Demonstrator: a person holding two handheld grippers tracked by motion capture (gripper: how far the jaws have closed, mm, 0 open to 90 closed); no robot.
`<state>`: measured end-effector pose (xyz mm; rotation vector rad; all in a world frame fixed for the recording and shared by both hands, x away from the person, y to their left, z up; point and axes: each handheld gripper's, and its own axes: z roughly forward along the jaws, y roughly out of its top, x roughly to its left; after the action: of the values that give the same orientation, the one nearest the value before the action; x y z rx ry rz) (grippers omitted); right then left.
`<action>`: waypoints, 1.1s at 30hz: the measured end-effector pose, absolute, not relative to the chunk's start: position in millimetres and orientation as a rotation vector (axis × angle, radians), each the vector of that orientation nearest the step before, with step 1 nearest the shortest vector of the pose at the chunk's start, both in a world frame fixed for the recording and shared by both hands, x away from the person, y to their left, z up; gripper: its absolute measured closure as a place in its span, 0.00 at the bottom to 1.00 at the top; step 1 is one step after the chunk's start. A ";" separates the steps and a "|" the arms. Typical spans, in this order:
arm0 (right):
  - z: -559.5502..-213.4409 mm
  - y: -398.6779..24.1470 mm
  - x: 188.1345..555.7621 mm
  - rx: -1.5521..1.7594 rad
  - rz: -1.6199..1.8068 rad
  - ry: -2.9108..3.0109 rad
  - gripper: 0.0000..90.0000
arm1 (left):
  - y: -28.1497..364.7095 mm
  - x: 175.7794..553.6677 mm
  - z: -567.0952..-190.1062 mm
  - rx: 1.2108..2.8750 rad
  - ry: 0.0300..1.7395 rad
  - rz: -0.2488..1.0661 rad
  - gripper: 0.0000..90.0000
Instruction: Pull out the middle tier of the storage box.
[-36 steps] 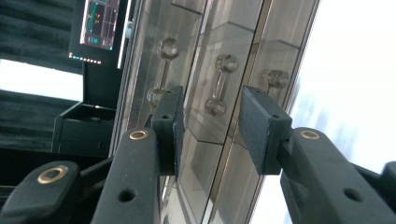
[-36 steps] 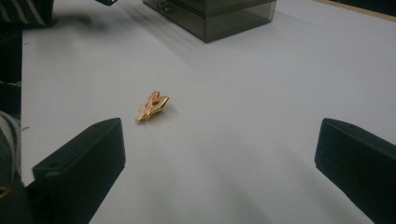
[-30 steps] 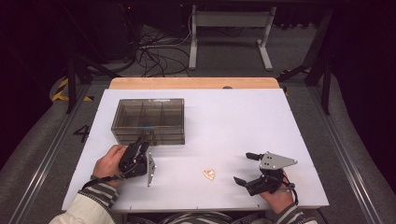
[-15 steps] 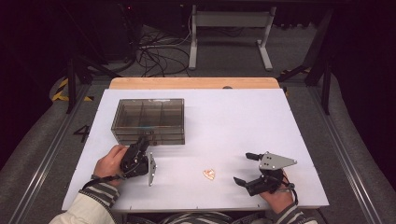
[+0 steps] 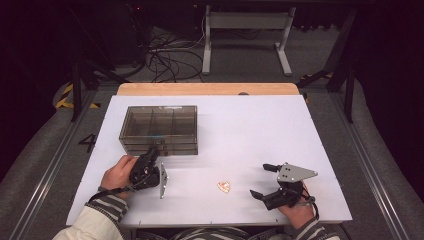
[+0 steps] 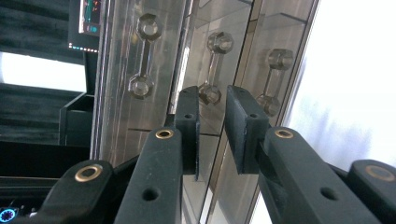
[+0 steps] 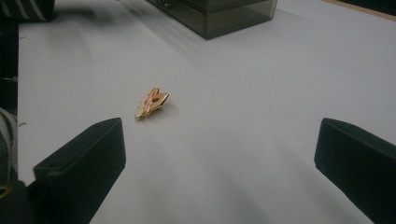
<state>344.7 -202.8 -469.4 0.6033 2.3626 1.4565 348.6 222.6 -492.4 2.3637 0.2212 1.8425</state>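
Drawer box (image 5: 160, 129), smoky clear plastic, sits right ahead of the left gripper (image 6: 211, 100); jaws narrowly apart, flanking the middle drawer handle (image 6: 215, 67), not yet clamped. Likely step: grab handle, pull drawer open. Right gripper (image 7: 219, 154) jaws wide apart, empty; small gold trinket (image 7: 152, 102) lies near, ahead-left of it. Next: close left jaws, pull straight.

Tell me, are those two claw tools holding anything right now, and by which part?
Nothing is held. The right gripper is wide open, short of the small gold piece. The left gripper's jaws flank a drawer handle on the smoky plastic box, not yet closed.
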 end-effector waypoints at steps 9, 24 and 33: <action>-469.5 -202.5 344.6 0.601 1.453 2.364 0.03 | 221.5 348.9 -492.3 2.352 0.210 1.852 0.87; -469.4 -202.4 344.4 0.598 1.455 2.365 0.03 | 221.3 347.8 -492.2 2.347 0.192 1.875 0.89; -469.3 -202.5 344.1 0.596 1.454 2.364 0.03 | 221.9 345.5 -493.3 2.335 0.206 1.882 0.89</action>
<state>344.1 -202.5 -469.3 0.5961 2.3641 1.4537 345.5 221.9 -493.3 2.3355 0.2059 1.8821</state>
